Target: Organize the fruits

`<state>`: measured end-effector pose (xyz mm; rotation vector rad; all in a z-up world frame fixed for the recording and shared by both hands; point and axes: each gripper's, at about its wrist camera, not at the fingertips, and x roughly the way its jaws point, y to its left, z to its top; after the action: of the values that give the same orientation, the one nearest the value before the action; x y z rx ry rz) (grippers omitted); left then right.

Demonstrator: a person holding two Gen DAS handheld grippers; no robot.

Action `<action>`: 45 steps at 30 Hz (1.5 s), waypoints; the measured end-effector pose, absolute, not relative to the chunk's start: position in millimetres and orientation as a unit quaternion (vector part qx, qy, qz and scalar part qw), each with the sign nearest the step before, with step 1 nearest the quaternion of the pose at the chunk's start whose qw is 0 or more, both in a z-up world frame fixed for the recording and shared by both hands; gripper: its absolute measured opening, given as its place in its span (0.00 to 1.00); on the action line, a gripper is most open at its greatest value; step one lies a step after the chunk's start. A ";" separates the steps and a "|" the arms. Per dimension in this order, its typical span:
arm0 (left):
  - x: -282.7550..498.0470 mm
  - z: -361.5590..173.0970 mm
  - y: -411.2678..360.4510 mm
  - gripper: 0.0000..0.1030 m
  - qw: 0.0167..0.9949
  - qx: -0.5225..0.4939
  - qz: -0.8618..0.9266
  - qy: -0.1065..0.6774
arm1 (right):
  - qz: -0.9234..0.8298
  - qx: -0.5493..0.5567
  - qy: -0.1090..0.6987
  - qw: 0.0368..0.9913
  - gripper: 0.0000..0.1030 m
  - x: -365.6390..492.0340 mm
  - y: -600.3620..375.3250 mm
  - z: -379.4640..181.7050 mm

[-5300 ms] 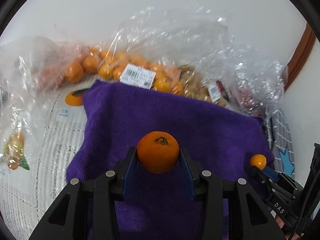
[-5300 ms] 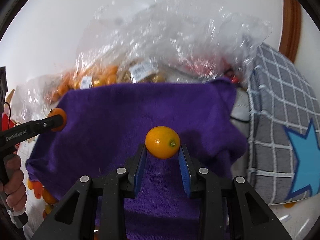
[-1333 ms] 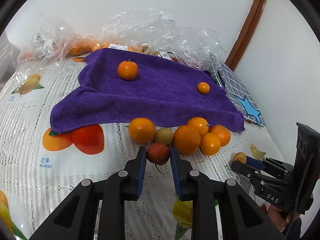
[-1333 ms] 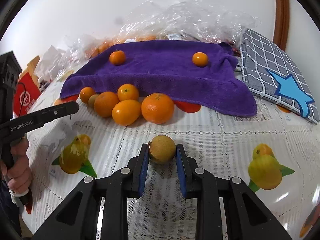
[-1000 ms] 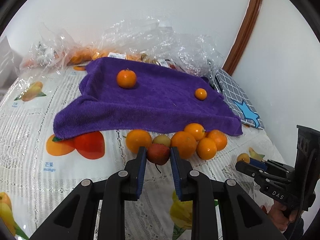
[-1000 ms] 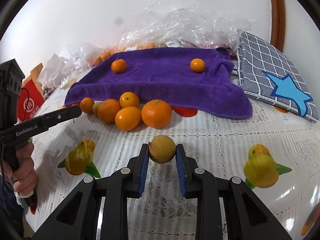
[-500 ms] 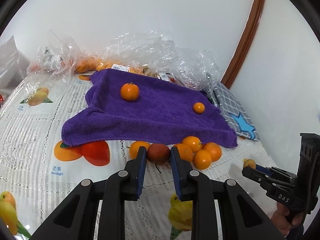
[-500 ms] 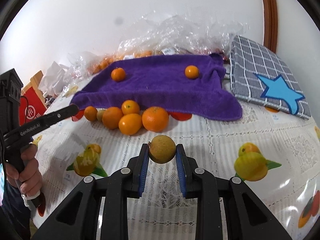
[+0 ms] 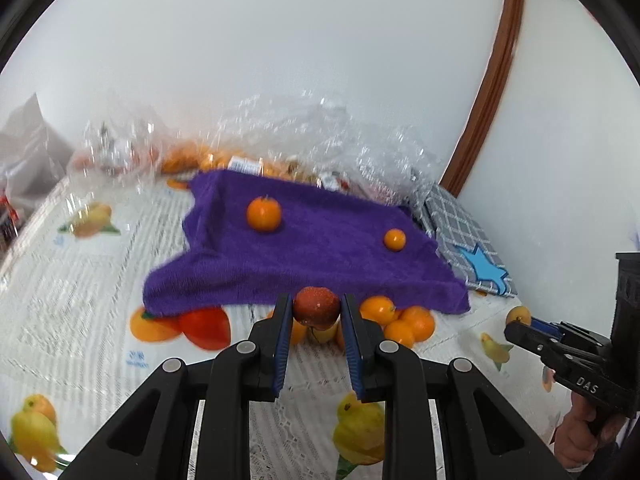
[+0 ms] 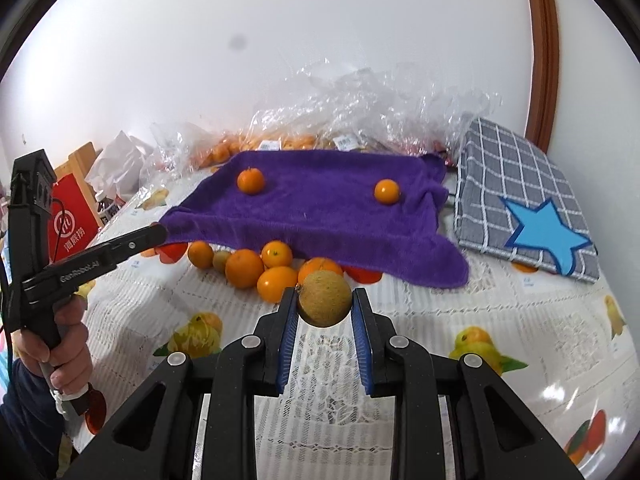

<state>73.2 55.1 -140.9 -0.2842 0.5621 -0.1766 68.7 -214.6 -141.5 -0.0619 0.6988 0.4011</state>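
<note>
My left gripper (image 9: 316,312) is shut on a small dark red fruit (image 9: 316,306), held above the table. My right gripper (image 10: 325,305) is shut on a round yellow-brown fruit (image 10: 325,298), also held above the table. A purple towel (image 10: 320,208) lies ahead with a mandarin (image 10: 251,180) on its left part and a small orange kumquat (image 10: 387,191) on its right part. Several oranges (image 10: 256,266) lie in a cluster before the towel's near edge. The right gripper also shows at the right of the left wrist view (image 9: 524,322).
Clear plastic bags of fruit (image 10: 304,136) lie behind the towel against the wall. A grey checked cushion with a blue star (image 10: 520,196) lies to the right. A red box (image 10: 70,220) stands at the far left. The tablecloth (image 10: 440,320) has printed fruit pictures.
Both grippers have risen and tilted up while holding their fruits, so the towel and oranges sit lower and farther in view. Earlier, the mandarin and kumquat were set down on the towel.
</note>
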 end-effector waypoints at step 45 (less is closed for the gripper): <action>216.0 -164.8 91.5 0.23 0.921 -0.243 -0.048 0.302 | 0.170 0.049 0.355 0.918 0.26 242.6 -210.8 -163.5</action>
<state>216.0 91.5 -164.8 -0.4995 0.6207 -0.0983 242.6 -210.8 -163.5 0.1002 0.7291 0.3494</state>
